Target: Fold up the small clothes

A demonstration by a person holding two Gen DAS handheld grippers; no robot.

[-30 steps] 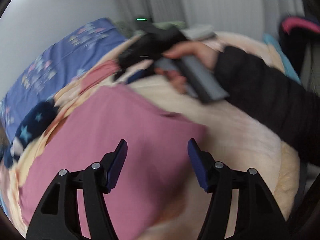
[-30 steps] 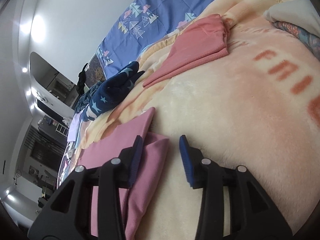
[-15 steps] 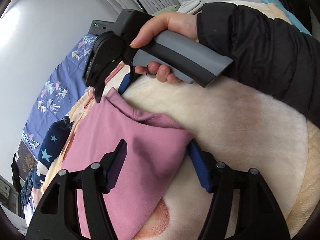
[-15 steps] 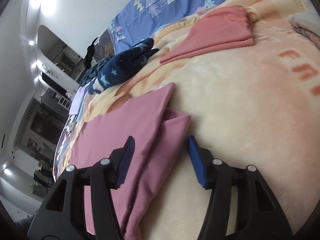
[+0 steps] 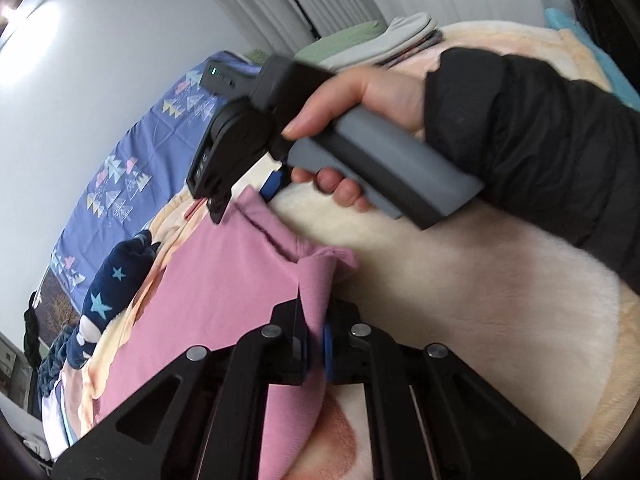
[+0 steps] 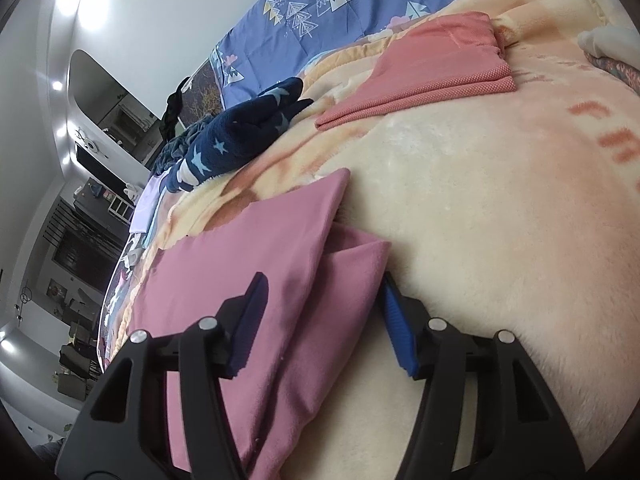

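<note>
A pink garment (image 5: 216, 304) lies on the cream blanket (image 5: 460, 300). My left gripper (image 5: 314, 350) is shut on its near right corner, which bunches up between the pads. The garment also shows in the right wrist view (image 6: 256, 264), with a folded flap on its right side. My right gripper (image 6: 320, 320) is open and straddles that folded edge; its fingers (image 6: 396, 324) rest at the cloth's border. In the left wrist view the right gripper (image 5: 248, 196) sits at the garment's far corner, held by a hand in a black sleeve.
A folded coral garment (image 6: 432, 68) and a navy star-print garment (image 6: 240, 132) lie further back on the blanket (image 6: 480, 200). A blue patterned quilt (image 6: 360, 12) lies beyond. Folded grey and green clothes (image 5: 380, 44) are stacked at the far end.
My left gripper has closed on the pink garment's corner, having been open half a second ago. My right gripper has slid further over the folded edge and stays open.
</note>
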